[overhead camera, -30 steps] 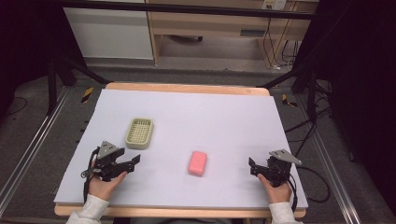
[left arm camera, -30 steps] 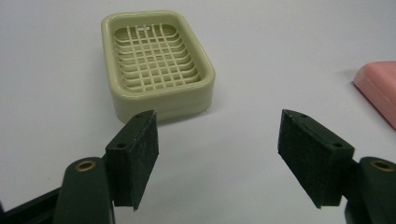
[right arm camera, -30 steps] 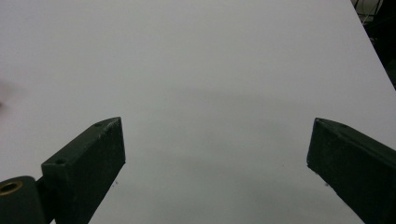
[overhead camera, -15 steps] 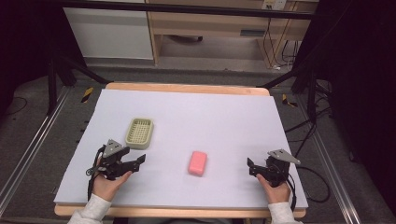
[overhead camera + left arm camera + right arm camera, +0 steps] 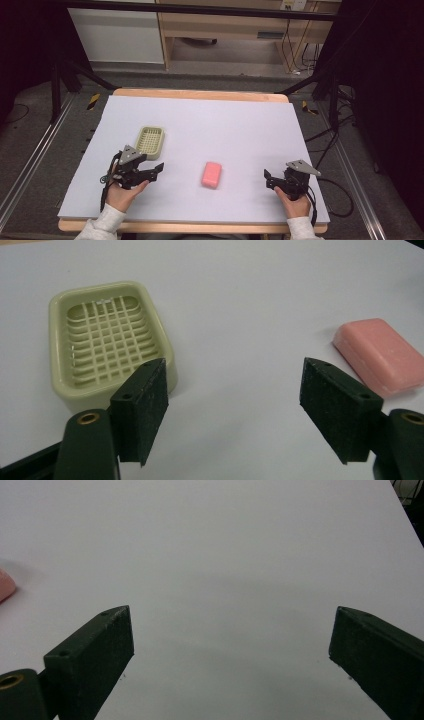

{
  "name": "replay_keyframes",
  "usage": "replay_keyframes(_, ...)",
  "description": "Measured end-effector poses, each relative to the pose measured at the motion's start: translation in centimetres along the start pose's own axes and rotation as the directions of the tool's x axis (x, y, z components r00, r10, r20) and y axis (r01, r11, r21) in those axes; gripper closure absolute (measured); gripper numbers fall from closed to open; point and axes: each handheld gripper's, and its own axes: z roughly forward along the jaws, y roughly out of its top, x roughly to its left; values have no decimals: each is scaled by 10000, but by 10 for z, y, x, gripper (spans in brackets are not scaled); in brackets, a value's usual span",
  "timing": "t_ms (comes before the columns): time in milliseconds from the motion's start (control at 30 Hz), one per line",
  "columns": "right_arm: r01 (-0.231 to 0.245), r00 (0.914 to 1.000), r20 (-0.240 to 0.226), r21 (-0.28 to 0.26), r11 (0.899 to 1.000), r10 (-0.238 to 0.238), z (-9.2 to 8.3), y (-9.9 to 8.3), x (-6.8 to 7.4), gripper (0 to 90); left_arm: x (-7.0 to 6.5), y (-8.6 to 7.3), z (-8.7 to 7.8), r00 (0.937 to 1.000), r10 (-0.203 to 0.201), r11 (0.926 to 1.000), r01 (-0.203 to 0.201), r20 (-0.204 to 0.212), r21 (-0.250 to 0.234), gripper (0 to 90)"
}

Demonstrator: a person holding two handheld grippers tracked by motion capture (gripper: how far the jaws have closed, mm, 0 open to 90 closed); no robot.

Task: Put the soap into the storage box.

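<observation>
A pink soap bar (image 5: 212,174) (image 5: 382,355) lies on the white sheet near the table's front middle. A pale green soap dish (image 5: 150,141) (image 5: 107,337) with a grid bottom sits empty to its left, a little farther back. My left gripper (image 5: 157,170) (image 5: 235,410) hovers just in front of the dish and points right toward the soap; its jaws have just been opening, with nothing between them. At the front right my right gripper (image 5: 267,179) (image 5: 232,650) is open over bare sheet and points left. The soap's edge (image 5: 4,587) peeks in at the left of the right gripper view.
The white sheet (image 5: 225,120) covers a wooden table whose rim (image 5: 200,94) shows at the back. Black stand legs and cables lie on the floor on both sides, and wooden furniture stands behind.
My left gripper has shifted right and slightly up the picture, toward the soap bar. The right gripper, soap and dish have stayed in place.
</observation>
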Motion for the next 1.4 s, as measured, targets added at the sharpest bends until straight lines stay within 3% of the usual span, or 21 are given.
replay_keyframes(333, 22, 10000, -23, 56, 10000, -22, 1, 0, -1, 44, -18, 12, 11, 9993, 78, 9999, -75, 373, -75, 269)
replay_keyframes(1400, 32, 10000, -36, 180, 9998, -31, 2, 0, 1, 50, -59, 29, 36, 9945, 499, 9985, -517, 923, 174, 271)
